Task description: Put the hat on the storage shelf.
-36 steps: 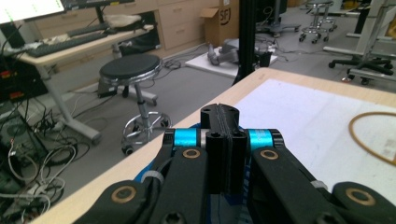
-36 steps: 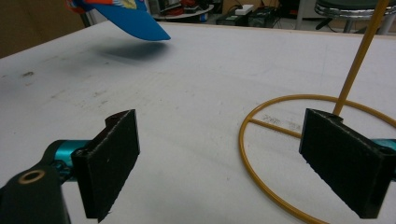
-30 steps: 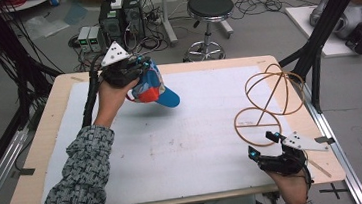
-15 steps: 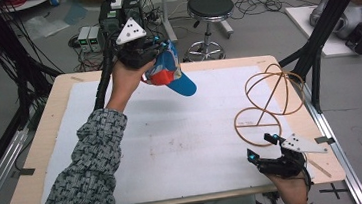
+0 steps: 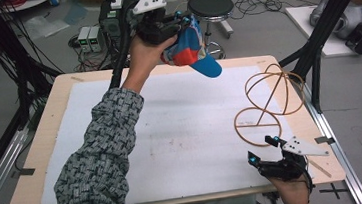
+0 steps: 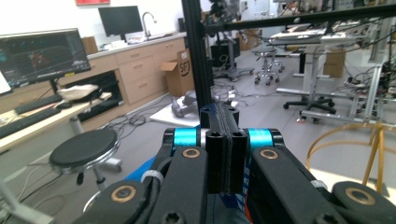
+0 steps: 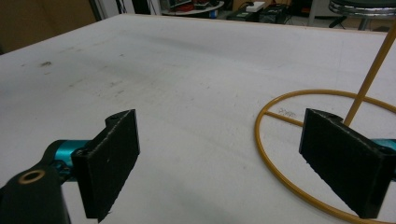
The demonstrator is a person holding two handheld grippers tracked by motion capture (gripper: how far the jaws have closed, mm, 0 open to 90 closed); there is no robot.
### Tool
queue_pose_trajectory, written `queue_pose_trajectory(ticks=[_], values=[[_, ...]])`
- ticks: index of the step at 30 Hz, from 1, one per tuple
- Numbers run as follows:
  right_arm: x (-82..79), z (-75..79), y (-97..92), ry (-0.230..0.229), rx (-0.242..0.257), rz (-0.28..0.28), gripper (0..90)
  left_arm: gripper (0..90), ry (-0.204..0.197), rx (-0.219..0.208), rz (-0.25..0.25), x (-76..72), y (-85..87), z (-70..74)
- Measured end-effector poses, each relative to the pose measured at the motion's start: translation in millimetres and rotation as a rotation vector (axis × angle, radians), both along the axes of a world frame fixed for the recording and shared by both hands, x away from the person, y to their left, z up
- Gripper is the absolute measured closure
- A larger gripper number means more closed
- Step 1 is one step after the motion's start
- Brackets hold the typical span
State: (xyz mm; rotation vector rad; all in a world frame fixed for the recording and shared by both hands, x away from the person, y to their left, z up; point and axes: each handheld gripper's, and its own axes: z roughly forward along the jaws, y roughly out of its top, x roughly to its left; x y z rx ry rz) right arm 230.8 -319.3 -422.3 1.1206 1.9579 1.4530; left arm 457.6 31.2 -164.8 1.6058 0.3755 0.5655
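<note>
A black stool (image 5: 208, 5) stands at the upper middle beyond the table (image 5: 47, 145), grey boxes (image 5: 90, 38) on the floor upper left.

A black round stool (image 5: 208, 5) stands on the grey lab floor (image 5: 262, 29) beyond the wooden counter (image 5: 58, 101), cables (image 5: 255, 7) trailing nearby.
</note>
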Motion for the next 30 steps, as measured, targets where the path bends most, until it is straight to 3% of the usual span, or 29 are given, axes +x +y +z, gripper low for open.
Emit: queue_pose_trajectory(ticks=[7,15,30], values=[[-1.0,0.0,0.6,-0.001,-0.001,0.004,11.3,89.4,-0.005,-0.031,-0.042,0.1,-21.2,21.5],[-2.4,-0.2,0.1,-0.001,-0.002,0.008,11.3,89.5,-0.028,-0.021,-0.101,-4.5,-60.1,43.9],[-7.1,-0.7,-2.2,0.008,-0.004,0.006,11.3,89.4,-0.018,-0.048,-0.205,-11.8,-108.8,58.5]])
